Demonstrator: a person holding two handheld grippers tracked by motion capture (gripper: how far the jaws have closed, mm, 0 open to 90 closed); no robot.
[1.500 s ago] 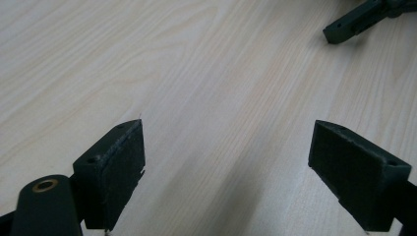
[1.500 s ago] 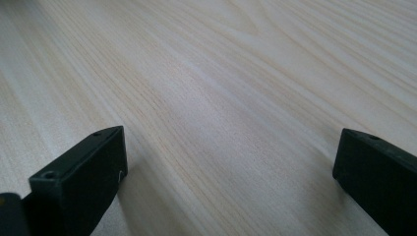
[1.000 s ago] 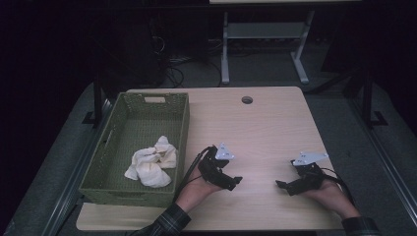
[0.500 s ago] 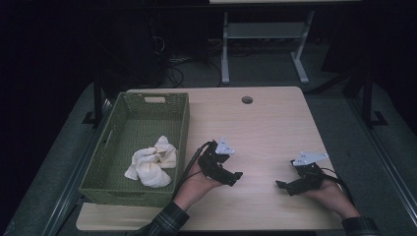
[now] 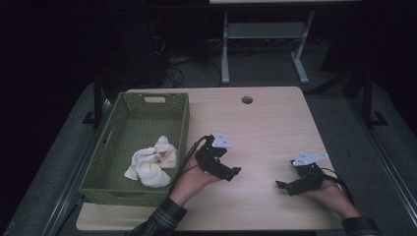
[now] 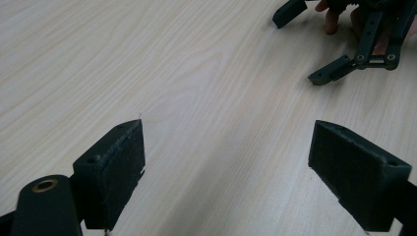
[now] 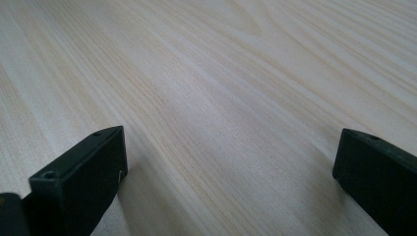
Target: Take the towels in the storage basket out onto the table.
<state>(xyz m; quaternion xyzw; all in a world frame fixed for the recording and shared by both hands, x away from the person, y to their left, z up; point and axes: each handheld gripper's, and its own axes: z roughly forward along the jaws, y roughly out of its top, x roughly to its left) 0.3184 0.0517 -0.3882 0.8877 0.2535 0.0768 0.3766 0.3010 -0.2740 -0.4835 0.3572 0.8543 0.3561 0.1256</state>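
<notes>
High view: left gripper (image 5: pixel 235 171) & right gripper (image 5: pixel 280 185) both spread wide, empty, over table (image 5: pixel 275 123).

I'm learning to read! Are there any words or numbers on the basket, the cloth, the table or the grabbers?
None: no words, numbers or signs can be read anywhere. The green basket, the white cloth, the wooden table, the left gripper and the right gripper all look plain.
</notes>
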